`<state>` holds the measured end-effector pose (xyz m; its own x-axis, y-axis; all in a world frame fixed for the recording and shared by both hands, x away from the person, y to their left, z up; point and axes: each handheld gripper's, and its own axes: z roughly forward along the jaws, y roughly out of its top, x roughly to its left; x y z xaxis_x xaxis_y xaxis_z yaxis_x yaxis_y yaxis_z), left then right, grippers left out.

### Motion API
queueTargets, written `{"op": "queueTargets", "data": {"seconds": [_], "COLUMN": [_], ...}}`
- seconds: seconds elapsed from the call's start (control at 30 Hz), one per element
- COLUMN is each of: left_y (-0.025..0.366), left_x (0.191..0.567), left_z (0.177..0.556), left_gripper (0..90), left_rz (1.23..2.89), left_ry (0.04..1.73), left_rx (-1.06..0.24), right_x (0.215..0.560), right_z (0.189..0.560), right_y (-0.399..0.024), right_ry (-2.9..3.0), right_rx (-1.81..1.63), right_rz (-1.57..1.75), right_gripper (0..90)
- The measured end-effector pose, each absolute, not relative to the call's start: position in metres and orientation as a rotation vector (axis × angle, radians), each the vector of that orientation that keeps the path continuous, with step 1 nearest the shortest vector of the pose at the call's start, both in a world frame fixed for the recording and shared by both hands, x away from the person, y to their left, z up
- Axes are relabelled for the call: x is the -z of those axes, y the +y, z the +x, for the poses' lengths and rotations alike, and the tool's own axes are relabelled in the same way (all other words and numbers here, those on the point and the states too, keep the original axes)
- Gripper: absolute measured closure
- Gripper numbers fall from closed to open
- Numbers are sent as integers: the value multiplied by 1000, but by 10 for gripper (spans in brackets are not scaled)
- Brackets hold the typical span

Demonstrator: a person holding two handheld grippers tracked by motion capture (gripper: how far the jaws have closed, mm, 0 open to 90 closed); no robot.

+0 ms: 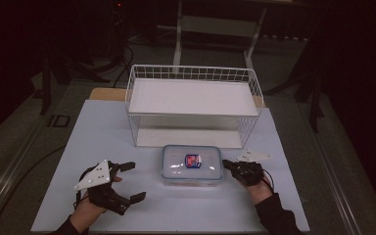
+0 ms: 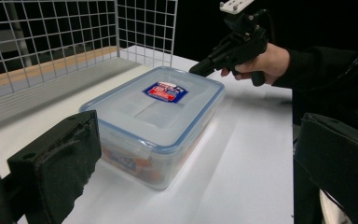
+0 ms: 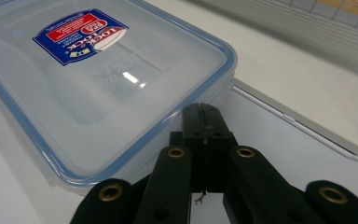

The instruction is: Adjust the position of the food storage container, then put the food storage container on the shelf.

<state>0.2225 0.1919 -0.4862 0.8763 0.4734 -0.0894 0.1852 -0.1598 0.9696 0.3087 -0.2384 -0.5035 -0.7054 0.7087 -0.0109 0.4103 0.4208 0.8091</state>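
A clear plastic food box [image 1: 192, 166] with a blue-sealed lid and a red and blue label lies at the middle of the white table, just in front of a wire basket. Something orange shows through the wall of the box [image 2: 158, 116]. My left gripper [image 1: 134, 181] stands open to the box's left, apart from it, its jaws wide with nothing between them [image 2: 196, 163]. My right gripper [image 1: 226, 163] is shut and empty, its tips at the right rim of the box lid [image 3: 98, 79]. Whether the tips [image 3: 204, 114] touch the rim I cannot tell.
A white wire basket [image 1: 193, 98] with a flat white shelf stands behind the box, its open side facing the near edge. The white tabletop [image 1: 122, 132] has free room left and right of the box. Dark floor and table legs lie beyond.
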Motion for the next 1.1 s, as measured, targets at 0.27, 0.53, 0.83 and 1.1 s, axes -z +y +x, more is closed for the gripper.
{"op": "queueTargets", "data": {"seconds": [0.27, 0.53, 0.83, 1.1], "left_y": [192, 193, 195, 190], "left_x": [486, 486, 486, 469], "left_z": [222, 222, 226, 229], "left_gripper": [6, 6, 6, 6], "left_rz": [1738, 1733, 1723, 1702], "left_ry": [505, 509, 571, 618], "left_rx": [-267, -270, -299, -319], "right_x": [504, 503, 483, 466], "right_z": [310, 308, 296, 279], "right_y": [-226, -227, -235, -238], "right_ry": [2349, 2327, 2289, 2274], "right_rx": [-1197, -1207, -1327, -1496], "right_rz": [936, 942, 927, 863], "right_gripper": [900, 878, 609, 133]}}
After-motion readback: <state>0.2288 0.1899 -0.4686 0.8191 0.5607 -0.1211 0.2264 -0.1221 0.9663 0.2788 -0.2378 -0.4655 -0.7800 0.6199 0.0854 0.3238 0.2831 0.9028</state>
